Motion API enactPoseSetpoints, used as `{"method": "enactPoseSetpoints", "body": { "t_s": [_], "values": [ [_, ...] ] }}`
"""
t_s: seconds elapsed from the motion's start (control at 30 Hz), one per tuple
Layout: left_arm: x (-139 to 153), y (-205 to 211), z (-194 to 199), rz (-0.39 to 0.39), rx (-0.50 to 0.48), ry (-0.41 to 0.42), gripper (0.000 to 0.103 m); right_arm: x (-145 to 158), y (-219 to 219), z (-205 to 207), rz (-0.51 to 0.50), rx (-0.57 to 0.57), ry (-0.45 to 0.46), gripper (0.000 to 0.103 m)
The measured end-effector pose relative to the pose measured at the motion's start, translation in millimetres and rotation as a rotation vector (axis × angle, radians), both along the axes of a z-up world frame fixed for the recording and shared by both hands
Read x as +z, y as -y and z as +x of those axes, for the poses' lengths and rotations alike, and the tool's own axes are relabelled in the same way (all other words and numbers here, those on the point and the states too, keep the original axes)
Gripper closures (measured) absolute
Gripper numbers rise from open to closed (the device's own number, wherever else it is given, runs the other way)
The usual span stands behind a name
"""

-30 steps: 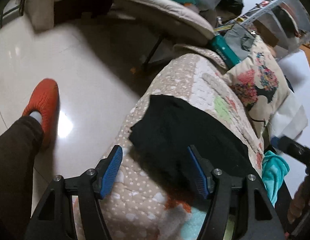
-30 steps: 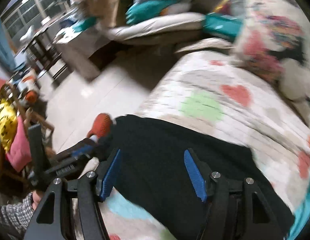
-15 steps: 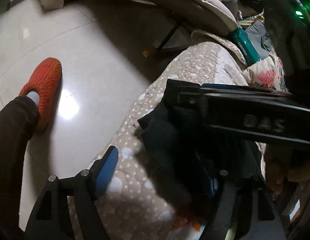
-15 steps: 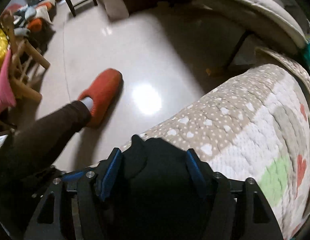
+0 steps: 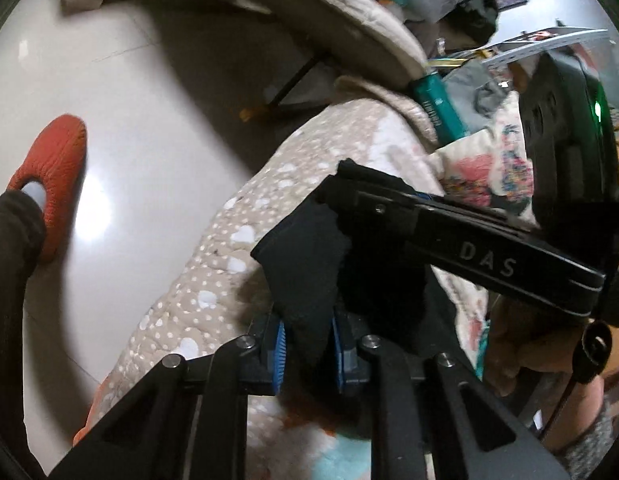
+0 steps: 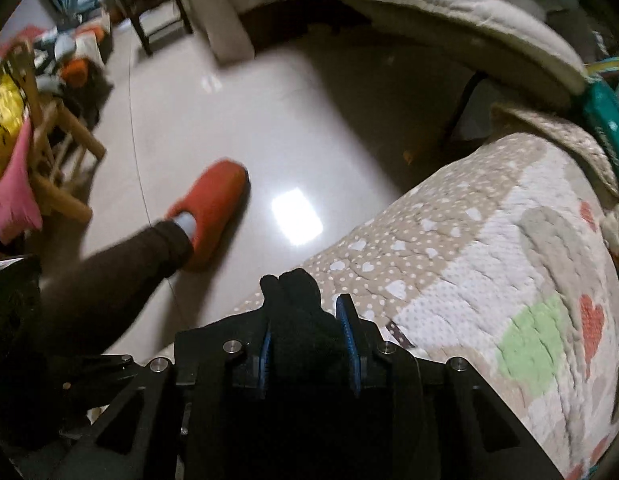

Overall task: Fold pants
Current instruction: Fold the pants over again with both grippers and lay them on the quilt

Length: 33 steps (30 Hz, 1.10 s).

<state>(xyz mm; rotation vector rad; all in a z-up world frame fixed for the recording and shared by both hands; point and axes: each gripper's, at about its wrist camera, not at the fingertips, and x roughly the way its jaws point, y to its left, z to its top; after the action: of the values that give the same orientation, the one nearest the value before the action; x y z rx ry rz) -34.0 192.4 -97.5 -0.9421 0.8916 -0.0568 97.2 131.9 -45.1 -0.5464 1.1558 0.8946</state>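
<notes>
Black pants (image 5: 305,276) (both jaws clamped)

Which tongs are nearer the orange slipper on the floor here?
Probably left, hedged. The left tongs grip the black pants on the slipper side; the right tongs, also shut on them, reach in from the side away from it.

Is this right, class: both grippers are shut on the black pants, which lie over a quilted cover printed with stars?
Not quite. Both the left gripper and the right gripper are shut on the black pants, and they do lie over a quilted cover, but its print is hearts and small dots, not stars. The right wrist view shows white, red and green hearts most clearly.
</notes>
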Motion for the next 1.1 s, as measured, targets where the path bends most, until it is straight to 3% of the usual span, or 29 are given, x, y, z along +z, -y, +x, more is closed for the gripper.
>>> {"method": "enactPoseSetpoints", "body": {
  "t_s": [0.13,0.33,0.47,0.57,0.67,0.73,0.8,0.87,0.97,1.1],
  "values": [
    [15.9,14.2,-2.4,-0.024,-0.043,0.043,0.087,26.5,24.0,-6.5,0.102,-0.069,0.033,0.072],
    [47.1,62.2,6.2,0.034,-0.145,0.097,0.087,57.2,93.5,-8.4,0.246,-0.205,0.044,0.072],
    [54.8,110.6,16.8,0.094,-0.245,0.110,0.087,61.9,154.4,-4.9,0.312,-0.314,0.026,0.072],
    [51.6,152.2,18.4,0.160,-0.342,0.104,0.086,47.6,211.4,-3.6,0.342,-0.434,0.000,0.068],
    [47.7,185.3,6.9,0.179,-0.476,0.090,0.071,23.9,272.7,-8.1,0.303,-0.614,0.010,0.062],
    [50.9,196.0,-6.4,0.197,-0.539,0.122,0.054,13.9,307.8,-14.1,0.272,-0.720,0.025,0.061],
    [57.1,200.2,-22.2,0.229,-0.580,0.159,0.051,12.6,339.5,-19.1,0.245,-0.816,0.054,0.060],
    [61.1,195.0,-33.9,0.228,-0.600,0.172,0.051,24.8,359.5,-26.4,0.203,-0.891,0.146,0.060],
    [62.8,178.5,-39.4,0.206,-0.563,0.170,0.051,53.4,354.2,-36.1,0.277,-0.872,0.219,0.058],
    [57.8,147.3,-33.8,0.201,-0.439,0.105,0.051,67.2,304.8,-49.9,0.348,-0.709,0.183,0.058]
  ]
}}
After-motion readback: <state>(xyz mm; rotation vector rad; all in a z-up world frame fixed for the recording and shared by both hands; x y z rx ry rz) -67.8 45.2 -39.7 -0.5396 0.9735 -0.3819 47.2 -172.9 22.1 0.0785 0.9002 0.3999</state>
